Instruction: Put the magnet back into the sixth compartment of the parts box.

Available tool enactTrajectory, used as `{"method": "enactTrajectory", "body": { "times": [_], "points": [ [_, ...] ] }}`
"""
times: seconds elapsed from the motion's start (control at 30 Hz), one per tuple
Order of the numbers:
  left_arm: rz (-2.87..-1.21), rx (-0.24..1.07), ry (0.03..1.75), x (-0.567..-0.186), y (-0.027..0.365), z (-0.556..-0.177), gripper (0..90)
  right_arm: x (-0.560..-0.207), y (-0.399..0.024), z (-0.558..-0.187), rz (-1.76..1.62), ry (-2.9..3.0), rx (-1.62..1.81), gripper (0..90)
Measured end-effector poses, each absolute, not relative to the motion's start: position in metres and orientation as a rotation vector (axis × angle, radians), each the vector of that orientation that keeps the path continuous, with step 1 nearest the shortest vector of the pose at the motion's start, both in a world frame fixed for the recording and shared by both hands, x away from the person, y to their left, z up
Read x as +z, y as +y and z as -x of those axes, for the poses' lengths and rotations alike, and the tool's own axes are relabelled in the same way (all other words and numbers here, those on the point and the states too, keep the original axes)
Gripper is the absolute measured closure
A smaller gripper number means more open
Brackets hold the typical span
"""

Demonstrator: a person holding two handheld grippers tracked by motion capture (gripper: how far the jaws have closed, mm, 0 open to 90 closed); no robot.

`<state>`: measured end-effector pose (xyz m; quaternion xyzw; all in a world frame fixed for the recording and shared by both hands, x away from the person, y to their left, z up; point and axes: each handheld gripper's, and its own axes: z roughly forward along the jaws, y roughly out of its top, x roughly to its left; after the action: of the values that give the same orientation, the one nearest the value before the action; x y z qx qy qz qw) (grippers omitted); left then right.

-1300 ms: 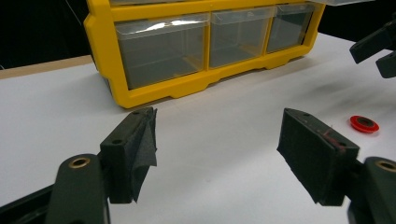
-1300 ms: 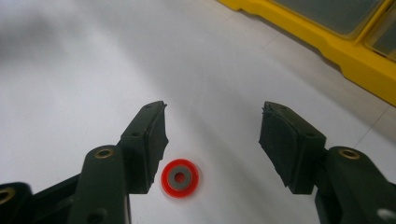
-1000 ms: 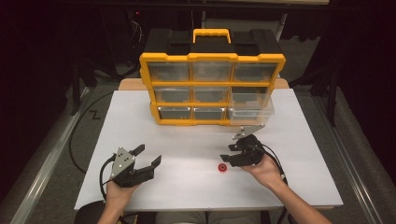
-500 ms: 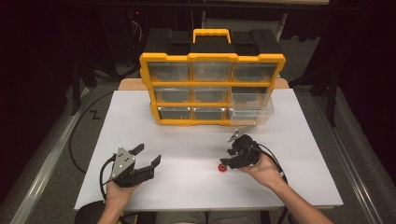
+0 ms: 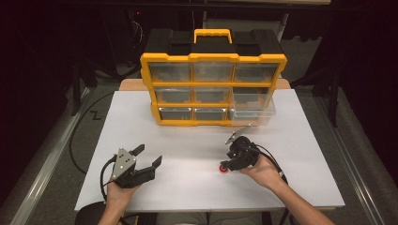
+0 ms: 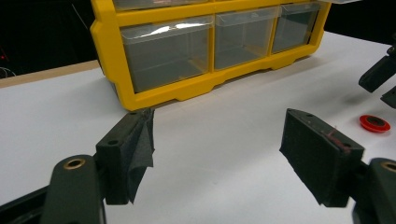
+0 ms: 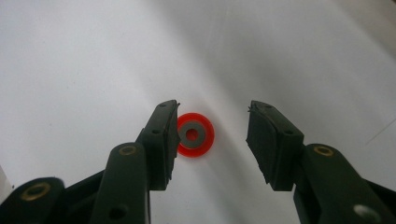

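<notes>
My left gripper [image 5: 149,163] near worktop's [image 5: 197,187] front left corner, jaws wide apart, nothing between. My right gripper [image 7: 212,133] right of centre, jaws just closing around red washer [image 7: 196,134], flat on worktop; left pad beside it, right pad clear. Yellow drawer organiser [image 5: 213,89] at back edge.

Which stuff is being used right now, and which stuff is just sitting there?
Being used:
- small red ring, lying between the jaws
- right gripper, jaws just been closing around the ring, not yet pressing both sides

Just sitting there:
- left gripper, open
- yellow drawer organizer, with one bottom right drawer pulled out
</notes>
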<state>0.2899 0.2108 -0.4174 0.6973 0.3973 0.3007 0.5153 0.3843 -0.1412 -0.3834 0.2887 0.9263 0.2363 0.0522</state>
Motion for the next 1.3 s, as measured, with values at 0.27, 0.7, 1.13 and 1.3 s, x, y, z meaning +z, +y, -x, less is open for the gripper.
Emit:
{"method": "enactTrajectory", "body": {
  "times": [0.27, 0.7, 1.13, 1.3],
  "points": [
    [-1.682, 0.723, 0.951, -0.418, 0.21, -0.29, 26.4, -0.389, -0.136, -0.384, -0.873, 2.87, 0.657, 58.3],
    [-1.681, 0.725, 0.952, -0.417, 0.21, -0.29, 26.4, -0.396, -0.13, -0.384, -0.859, 2.914, 0.584, 58.5],
    [-1.675, 0.722, 0.951, -0.417, 0.211, -0.289, 26.3, -0.401, -0.126, -0.384, -0.838, 2.94, 0.544, 58.2],
    [-1.67, 0.721, 0.951, -0.417, 0.21, -0.289, 26.2, -0.403, -0.124, -0.385, -0.841, 2.944, 0.526, 58.2]
  ]
}}
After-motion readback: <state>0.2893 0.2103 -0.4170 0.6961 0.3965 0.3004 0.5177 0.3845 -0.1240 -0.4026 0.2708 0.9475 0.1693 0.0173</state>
